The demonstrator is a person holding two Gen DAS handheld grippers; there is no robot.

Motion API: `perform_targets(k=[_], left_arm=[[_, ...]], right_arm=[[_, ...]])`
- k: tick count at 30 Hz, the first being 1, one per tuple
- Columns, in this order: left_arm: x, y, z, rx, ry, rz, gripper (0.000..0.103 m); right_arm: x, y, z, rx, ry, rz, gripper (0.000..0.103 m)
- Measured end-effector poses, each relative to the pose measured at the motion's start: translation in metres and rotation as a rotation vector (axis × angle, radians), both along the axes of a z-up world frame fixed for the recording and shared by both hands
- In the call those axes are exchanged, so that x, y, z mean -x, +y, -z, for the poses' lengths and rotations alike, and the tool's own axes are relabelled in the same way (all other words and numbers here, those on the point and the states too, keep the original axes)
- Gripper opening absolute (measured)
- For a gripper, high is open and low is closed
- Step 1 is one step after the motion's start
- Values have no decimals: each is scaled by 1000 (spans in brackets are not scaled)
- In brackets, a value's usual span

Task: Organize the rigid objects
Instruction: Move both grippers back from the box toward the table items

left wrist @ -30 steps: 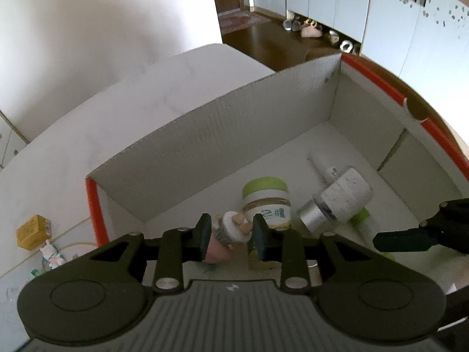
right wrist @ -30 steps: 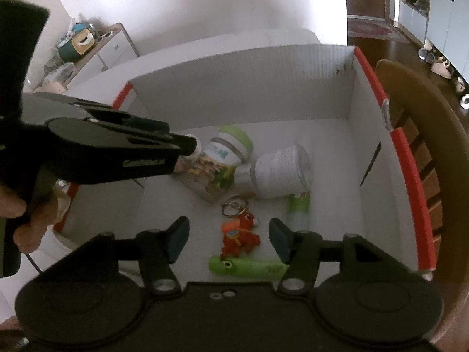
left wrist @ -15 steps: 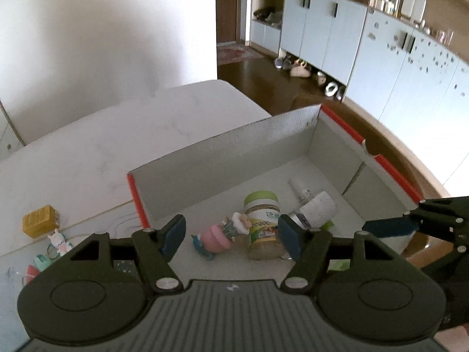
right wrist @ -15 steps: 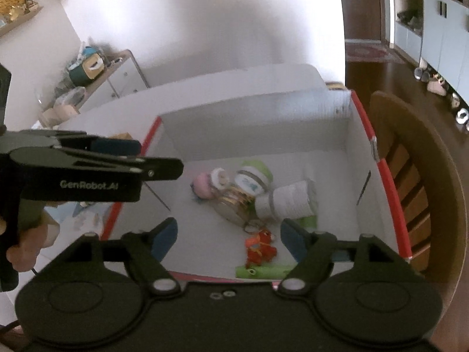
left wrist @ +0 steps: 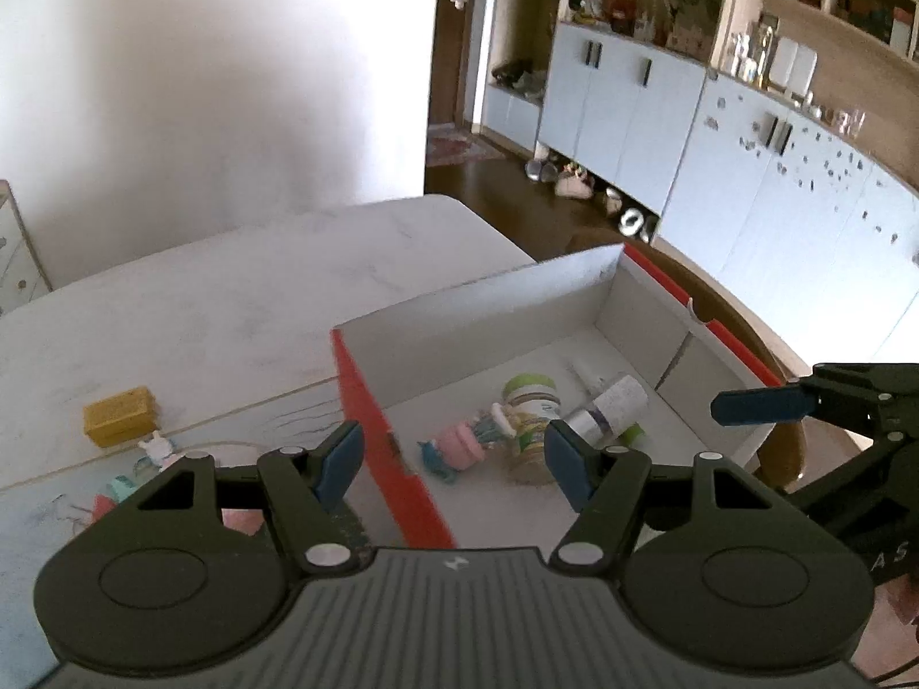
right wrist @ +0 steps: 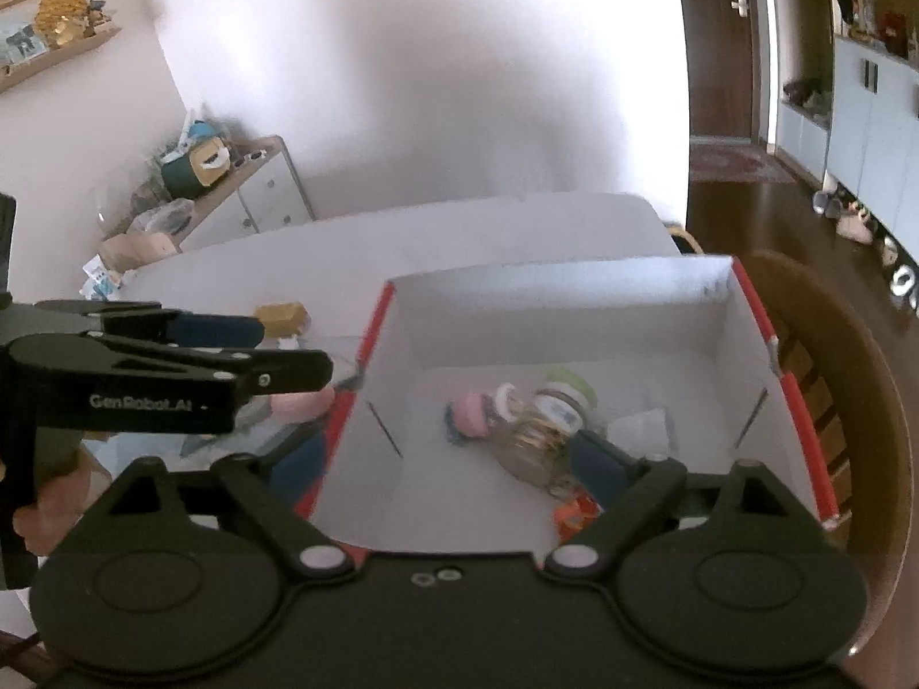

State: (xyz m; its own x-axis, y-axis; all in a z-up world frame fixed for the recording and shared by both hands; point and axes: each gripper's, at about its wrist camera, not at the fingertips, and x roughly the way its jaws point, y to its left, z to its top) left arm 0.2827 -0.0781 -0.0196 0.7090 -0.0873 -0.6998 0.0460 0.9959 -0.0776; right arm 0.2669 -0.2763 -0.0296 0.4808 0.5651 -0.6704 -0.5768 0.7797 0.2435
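Note:
A white cardboard box [left wrist: 488, 310] with red rims [right wrist: 804, 402] sits on the white table. Inside lie a pink toy figure [left wrist: 459, 442] [right wrist: 471, 416], a green-lidded jar [left wrist: 531, 402] [right wrist: 551, 425], a white-and-silver bottle [left wrist: 614, 402] and a red toy [right wrist: 574, 514]. My left gripper [left wrist: 454, 465] is open and empty, raised above the box's left rim. My right gripper [right wrist: 448, 465] is open and empty, high over the box's near side. Each gripper shows in the other's view.
A yellow block [left wrist: 119, 416] [right wrist: 281, 316] and small toys [left wrist: 158, 451] lie on the table left of the box. A wooden chair [right wrist: 850, 402] stands right of the box. Cabinets [left wrist: 746, 161] line the far wall.
My left gripper opened, let go of the pink toy figure in the box, and rose back to the left. My right gripper also pulled up and away.

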Motion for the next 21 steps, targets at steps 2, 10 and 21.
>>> perform_targets(k=[2,10,21], left_arm=[[9,11,-3,10,-19,-9,70],[38,68,-2,42,-67,-70,81],[62,170,23,44,-66,-228,82]], right_arm=[[6,9,-3,-3,-13,-5,94],[23,55,-8,-14,-26,-19,100],[38,130,-1,5,-17,-27,101]])
